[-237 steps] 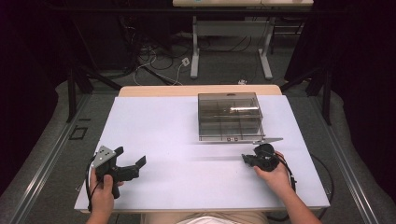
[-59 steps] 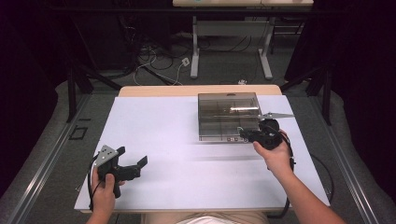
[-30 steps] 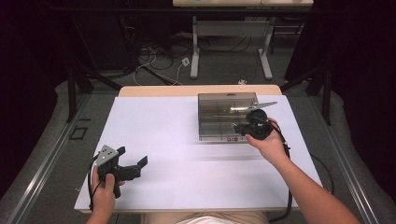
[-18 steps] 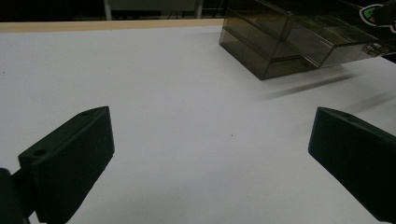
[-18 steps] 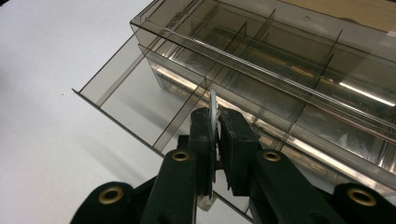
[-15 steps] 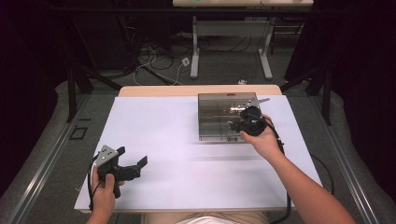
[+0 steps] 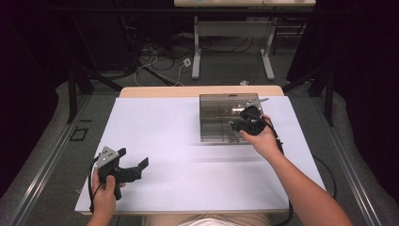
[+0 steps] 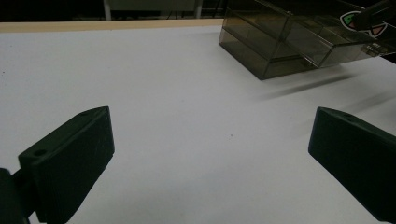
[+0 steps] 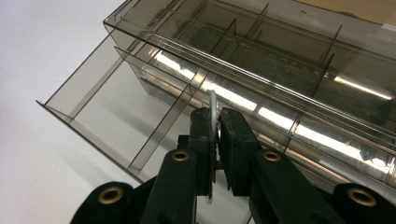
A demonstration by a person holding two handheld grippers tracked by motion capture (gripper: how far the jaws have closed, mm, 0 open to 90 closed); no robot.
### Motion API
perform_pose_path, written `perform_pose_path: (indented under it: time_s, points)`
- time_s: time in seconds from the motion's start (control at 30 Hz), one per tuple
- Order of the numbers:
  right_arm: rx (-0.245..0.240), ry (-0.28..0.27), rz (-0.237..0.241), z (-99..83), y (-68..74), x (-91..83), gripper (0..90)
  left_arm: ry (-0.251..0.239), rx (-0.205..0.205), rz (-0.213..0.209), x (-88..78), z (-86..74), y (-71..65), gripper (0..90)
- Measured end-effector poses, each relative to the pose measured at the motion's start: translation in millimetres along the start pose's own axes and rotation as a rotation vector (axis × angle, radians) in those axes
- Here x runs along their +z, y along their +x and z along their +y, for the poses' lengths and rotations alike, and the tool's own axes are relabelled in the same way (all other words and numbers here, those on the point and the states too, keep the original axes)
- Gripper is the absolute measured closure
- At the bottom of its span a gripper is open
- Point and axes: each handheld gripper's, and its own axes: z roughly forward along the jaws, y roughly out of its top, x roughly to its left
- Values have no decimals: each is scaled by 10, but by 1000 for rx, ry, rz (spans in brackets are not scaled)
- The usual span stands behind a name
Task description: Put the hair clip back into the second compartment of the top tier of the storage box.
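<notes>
Since the earlier frame the right gripper (image 7: 240, 123) has travelled from the bare surface (image 7: 179, 155) to the smoky plastic box (image 7: 214, 110). Its fingers (image 9: 201, 140) are pressed together on a thin flat plate (image 9: 213, 109), held over the pulled-out drawer (image 9: 112, 116). The left gripper (image 7: 133, 162) rests well apart, fingers (image 8: 70, 163) spread.

1. No text, brand, number or sign can be read anywhere in the high view or either gripper view.
2. Faint raised marks are seen on the top edge of the smoky plastic organizer box (image 9: 261, 60) in the right gripper view, but they are too blurred to be read.
3. A red and green marking (image 8: 362, 23) is seen at the upper right of the left gripper view; no letters can be made out on it.
</notes>
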Motion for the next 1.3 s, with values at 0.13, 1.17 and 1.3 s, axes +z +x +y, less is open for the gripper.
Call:
perform_pose_path:
  time_s: [0.13, 1.17, 1.3]
  points:
    - [0, 3, 0, 3, -10, 20, 834, 0, 0, 0, 0, 0, 0, 5]
    - [29, -56, 22, 6, 0, -35, 481, 0, 5, 0, 5, 2, 1, 5]
    - [25, -65, 26, 1, 10, -57, 442, 0, 5, 0, 6, 3, 1, 5]
